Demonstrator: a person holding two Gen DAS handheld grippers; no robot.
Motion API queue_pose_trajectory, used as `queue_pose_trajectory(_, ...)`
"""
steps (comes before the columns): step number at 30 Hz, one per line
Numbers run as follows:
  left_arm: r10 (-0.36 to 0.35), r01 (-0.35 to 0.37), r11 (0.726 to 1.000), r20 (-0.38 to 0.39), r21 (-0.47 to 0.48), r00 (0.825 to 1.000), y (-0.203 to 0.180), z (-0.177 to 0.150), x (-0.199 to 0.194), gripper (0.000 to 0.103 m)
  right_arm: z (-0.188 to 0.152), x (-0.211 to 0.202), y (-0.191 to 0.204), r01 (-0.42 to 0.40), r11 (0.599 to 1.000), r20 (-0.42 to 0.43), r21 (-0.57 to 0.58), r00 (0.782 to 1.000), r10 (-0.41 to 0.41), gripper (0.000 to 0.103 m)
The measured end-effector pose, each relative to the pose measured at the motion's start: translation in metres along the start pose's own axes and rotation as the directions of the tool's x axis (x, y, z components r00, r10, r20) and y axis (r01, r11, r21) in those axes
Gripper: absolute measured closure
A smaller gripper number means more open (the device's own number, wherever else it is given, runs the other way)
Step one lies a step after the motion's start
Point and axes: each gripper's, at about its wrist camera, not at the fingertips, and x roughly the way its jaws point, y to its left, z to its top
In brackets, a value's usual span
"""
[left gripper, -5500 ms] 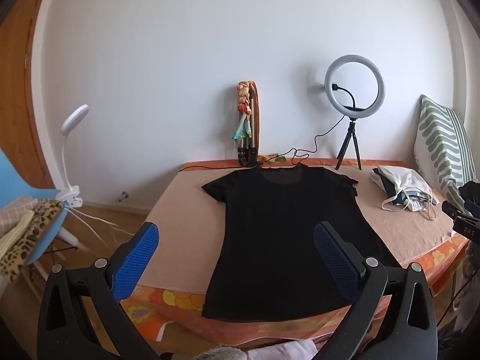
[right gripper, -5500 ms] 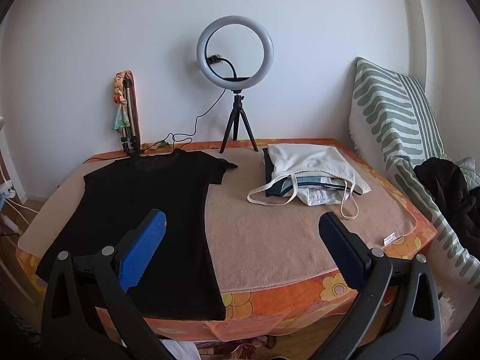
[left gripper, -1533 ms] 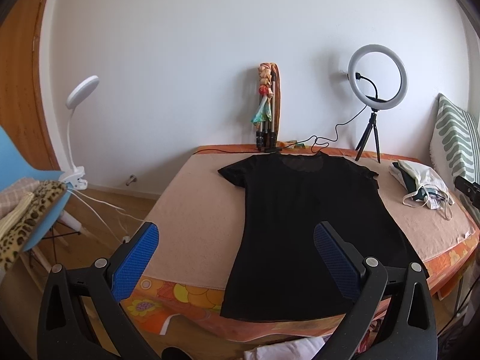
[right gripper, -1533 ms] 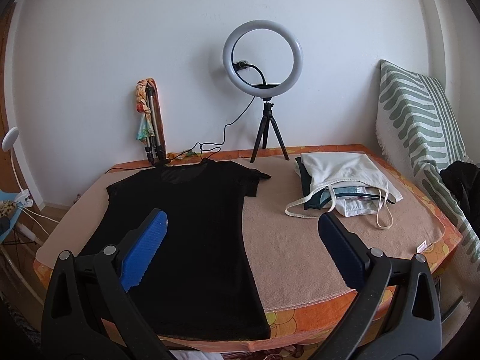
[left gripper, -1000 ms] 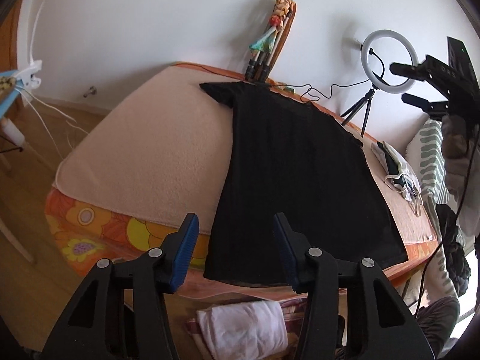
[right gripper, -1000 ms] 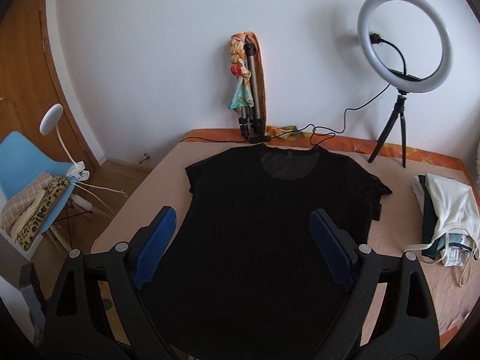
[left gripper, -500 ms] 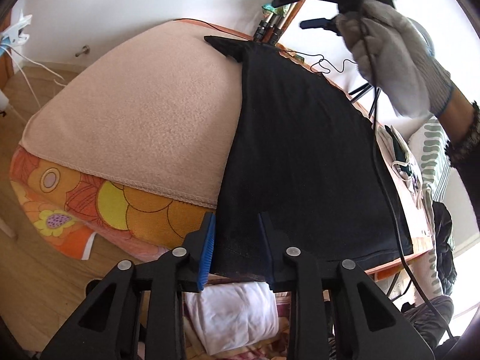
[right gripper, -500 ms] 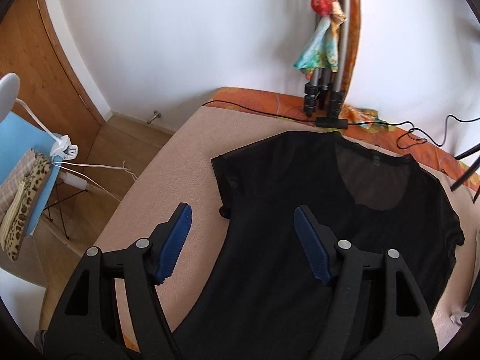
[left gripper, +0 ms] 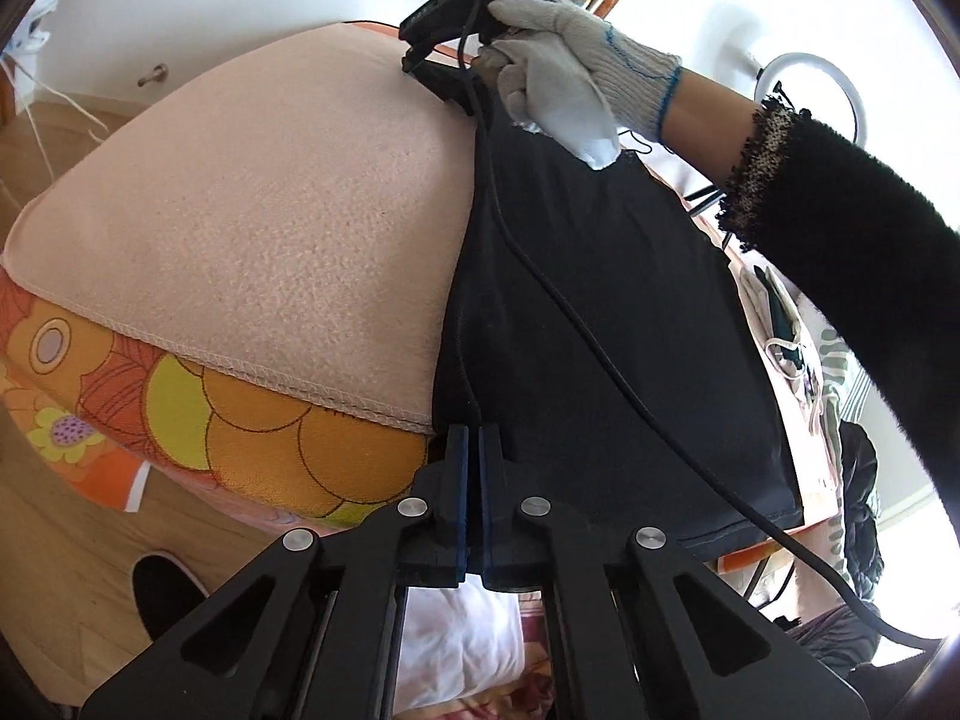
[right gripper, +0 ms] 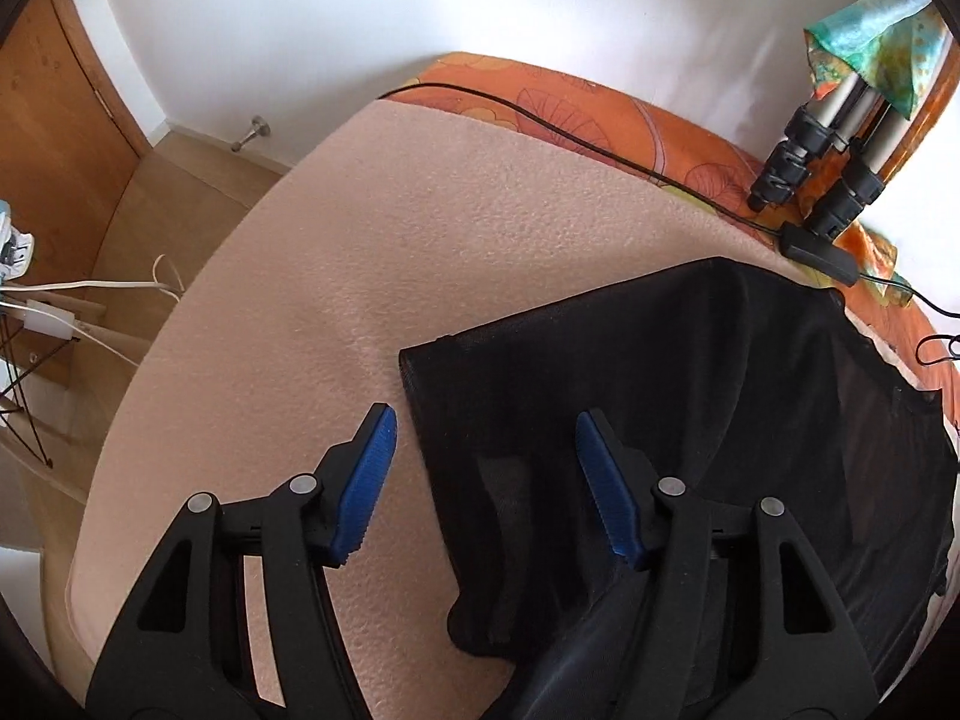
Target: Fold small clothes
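Note:
A black T-shirt lies flat on a peach blanket. In the left wrist view my left gripper is shut on the shirt's bottom left hem corner at the table's near edge. The gloved right hand holds the right gripper low over the far left sleeve. In the right wrist view my right gripper is open, its blue pads on either side of the left sleeve of the shirt, just above the fabric.
A floral orange cover hangs below the blanket. Folded tripod legs, a black cable and an adapter sit at the table's far edge. A pile of clothes lies at the right. Wooden floor lies left.
My left gripper has closed on the hem corner. My right gripper has moved down and closer over the left sleeve, its jaws somewhat narrower but still open.

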Motion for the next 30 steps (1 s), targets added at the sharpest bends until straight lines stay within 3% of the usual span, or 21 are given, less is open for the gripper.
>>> queue_pose_trajectory(2, -0.009, 0.009, 1.000, 0.011, -0.008, 1.000, 0.001, 0.001, -0.002, 0.102, 0.001, 0.003, 0.000, 0.048, 0.998, 0.011, -0.028, 0.999, -0.048, 0.055)
queue_pose_trajectory(3, -0.009, 0.009, 1.000, 0.021, -0.012, 1.000, 0.002, 0.001, -0.003, 0.102, 0.002, 0.002, 0.001, 0.057, 0.997, 0.026, -0.053, 0.998, -0.056, 0.078)
queue_pose_trajectory(4, -0.017, 0.017, 1.000, 0.028, -0.022, 0.999, 0.003, 0.002, -0.005, 0.102, 0.003, 0.002, -0.001, 0.052, 0.997, 0.027, -0.059, 0.998, -0.050, 0.095)
queue_pose_trajectory(5, -0.027, 0.027, 0.999, 0.027, -0.023, 0.999, 0.002, 0.002, -0.005, 0.102, 0.006, 0.001, -0.006, 0.071, 0.996, 0.028, -0.053, 0.997, -0.070, 0.099)
queue_pose_trajectory(12, -0.055, 0.053, 0.996, 0.034, 0.069, 0.998, -0.023, 0.000, -0.008, 0.102, 0.002, -0.051, -0.068, -0.031, 0.997, 0.147, 0.076, 0.989, 0.020, 0.099)
queue_pose_trajectory(22, -0.114, 0.119, 0.972, -0.038, 0.203, 0.993, -0.066, -0.009, 0.007, 0.102, -0.052, -0.093, -0.170, 0.018, 0.976, 0.185, 0.217, 0.981, -0.059, 0.099)
queue_pose_trajectory(30, -0.146, 0.161, 0.965, -0.086, 0.207, 0.986, -0.084, -0.008, 0.024, 0.102, -0.064, -0.087, -0.200, 0.050, 0.972, 0.181, 0.228, 0.979, -0.093, 0.099)
